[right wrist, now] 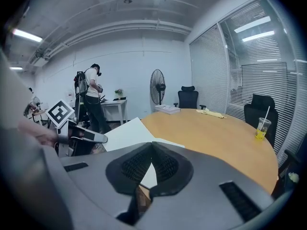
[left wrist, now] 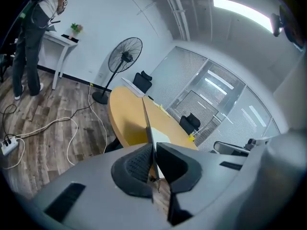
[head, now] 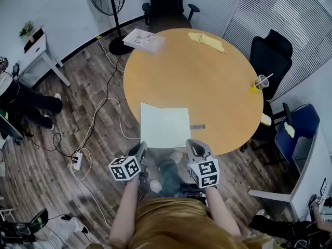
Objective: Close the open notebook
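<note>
Both hands at table (head: 207,77) near edge. Left gripper (left wrist: 153,150) clamped on left leaf of notebook (head: 165,127), leaf raised edge-on. Right gripper (right wrist: 151,145) closed, empty. Best: swing leaf over spine in arc, firm pinch, release once flat.

Round table (head: 207,82): middle bare, passable. Obstacles: paper stack (head: 144,39) at upper-left rim; yellow item (head: 206,40) at top; cup (head: 261,82) at right rim; notebook (head: 165,126) at bottom edge.
</note>
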`<state>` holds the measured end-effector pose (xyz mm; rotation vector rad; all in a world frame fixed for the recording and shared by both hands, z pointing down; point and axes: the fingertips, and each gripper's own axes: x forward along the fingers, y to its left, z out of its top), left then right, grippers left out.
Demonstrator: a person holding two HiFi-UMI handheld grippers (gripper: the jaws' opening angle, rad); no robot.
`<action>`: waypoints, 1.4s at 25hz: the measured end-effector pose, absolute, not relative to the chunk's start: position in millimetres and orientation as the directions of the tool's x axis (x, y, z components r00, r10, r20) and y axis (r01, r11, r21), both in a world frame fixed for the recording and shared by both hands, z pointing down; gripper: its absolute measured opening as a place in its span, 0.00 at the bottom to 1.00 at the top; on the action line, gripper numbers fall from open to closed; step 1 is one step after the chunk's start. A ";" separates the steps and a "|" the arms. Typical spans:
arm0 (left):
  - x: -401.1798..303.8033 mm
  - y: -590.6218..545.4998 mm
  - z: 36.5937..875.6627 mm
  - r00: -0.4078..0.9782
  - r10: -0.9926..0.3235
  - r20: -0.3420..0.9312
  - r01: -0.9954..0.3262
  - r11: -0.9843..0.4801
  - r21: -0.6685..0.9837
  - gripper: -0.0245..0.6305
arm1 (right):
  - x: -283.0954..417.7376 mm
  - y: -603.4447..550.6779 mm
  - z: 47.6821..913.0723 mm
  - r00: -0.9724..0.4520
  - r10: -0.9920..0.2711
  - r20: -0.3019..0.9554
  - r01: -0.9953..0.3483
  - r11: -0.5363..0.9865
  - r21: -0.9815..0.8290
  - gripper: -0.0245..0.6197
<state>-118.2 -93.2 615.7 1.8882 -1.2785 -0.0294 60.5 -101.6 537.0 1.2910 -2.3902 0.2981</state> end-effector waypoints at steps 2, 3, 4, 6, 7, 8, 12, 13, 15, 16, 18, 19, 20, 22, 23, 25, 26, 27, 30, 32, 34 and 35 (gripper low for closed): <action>-116.6 -94.4 612.8 0.479 -0.778 0.407 -0.764 -0.142 0.629 0.10 | 62.5 -101.5 535.3 -0.488 -0.754 0.441 -0.838 0.546 0.007 0.06; -116.6 -95.2 611.7 0.478 -0.779 0.406 -0.767 -0.144 0.626 0.10 | 62.9 -101.9 534.3 -0.486 -0.756 0.438 -0.839 0.545 0.008 0.06; -117.0 -96.1 610.6 0.476 -0.780 0.406 -0.769 -0.145 0.623 0.10 | 63.4 -102.3 533.2 -0.485 -0.758 0.436 -0.840 0.542 0.009 0.06; -117.0 -98.0 608.4 0.473 -0.781 0.407 -0.774 -0.148 0.616 0.10 | 64.9 -103.2 530.9 -0.481 -0.763 0.432 -0.843 0.538 0.010 0.06; -116.4 -98.8 607.3 0.472 -0.782 0.407 -0.776 -0.150 0.612 0.10 | 65.9 -103.4 530.1 -0.480 -0.764 0.430 -0.844 0.536 0.010 0.06; -115.8 -99.5 606.4 0.471 -0.782 0.407 -0.779 -0.153 0.608 0.10 | 66.9 -103.2 529.8 -0.479 -0.766 0.430 -0.845 0.534 0.010 0.06; -113.4 -102.6 603.0 0.466 -0.783 0.412 -0.794 -0.166 0.584 0.10 | 70.5 -103.0 529.9 -0.475 -0.768 0.430 -0.848 0.530 0.010 0.06; -112.9 -103.9 601.8 0.466 -0.782 0.413 -0.799 -0.170 0.577 0.10 | 70.9 -103.8 529.4 -0.473 -0.769 0.430 -0.849 0.529 0.011 0.06; -111.1 -105.2 599.3 0.466 -0.781 0.416 -0.806 -0.180 0.564 0.10 | 71.3 -104.9 528.0 -0.472 -0.770 0.430 -0.850 0.527 0.011 0.06; -109.7 -105.1 598.2 0.467 -0.780 0.418 -0.810 -0.187 0.556 0.10 | 71.3 -104.8 527.6 -0.472 -0.770 0.429 -0.850 0.527 0.011 0.06; -106.5 -104.5 596.5 0.469 -0.777 0.420 -0.818 -0.203 0.538 0.10 | 70.8 -103.9 527.2 -0.474 -0.770 0.427 -0.849 0.529 0.011 0.06; -104.8 -104.3 595.7 0.471 -0.776 0.420 -0.822 -0.212 0.529 0.10 | 70.4 -103.5 527.2 -0.475 -0.770 0.426 -0.848 0.530 0.012 0.06; -103.1 -104.2 594.8 0.473 -0.774 0.421 -0.825 -0.220 0.521 0.10 | 70.0 -103.2 527.4 -0.476 -0.769 0.426 -0.847 0.531 0.012 0.06; -100.2 -104.3 593.0 0.476 -0.771 0.423 -0.829 -0.233 0.508 0.10 | 69.4 -103.0 527.5 -0.478 -0.768 0.426 -0.846 0.533 0.013 0.06; -98.9 -104.3 592.0 0.478 -0.770 0.424 -0.831 -0.240 0.501 0.10 | 69.6 -102.9 527.4 -0.478 -0.768 0.426 -0.846 0.533 0.013 0.06; -96.7 -104.1 590.6 0.482 -0.766 0.426 -0.835 -0.255 0.487 0.10 | 70.2 -102.4 527.7 -0.476 -0.768 0.428 -0.847 0.532 0.014 0.06; -96.0 -103.9 590.0 0.483 -0.764 0.427 -0.837 -0.261 0.481 0.10 | 70.6 -102.1 527.9 -0.475 -0.769 0.429 -0.847 0.531 0.013 0.06; -95.3 -103.9 589.2 0.485 -0.763 0.427 -0.838 -0.266 0.476 0.10 | 70.9 -102.0 528.3 -0.475 -0.769 0.429 -0.848 0.530 0.012 0.06; -93.2 -105.3 586.2 0.488 -0.762 0.426 -0.841 -0.279 0.464 0.10 | 72.5 -102.8 528.3 -0.471 -0.770 0.430 -0.850 0.526 0.011 0.06; -92.1 -104.9 584.2 0.491 -0.760 0.426 -0.843 -0.290 0.454 0.10 | 72.6 -102.1 527.5 -0.469 -0.771 0.430 -0.851 0.525 0.011 0.06; -90.5 -103.8 582.7 0.496 -0.756 0.428 -0.845 -0.305 0.440 0.10 | 72.4 -101.0 527.4 -0.468 -0.772 0.430 -0.853 0.523 0.011 0.06; -89.0 -103.7 581.7 0.499 -0.753 0.429 -0.846 -0.315 0.431 0.10 | 72.6 -100.9 527.4 -0.467 -0.773 0.430 -0.853 0.521 0.010 0.06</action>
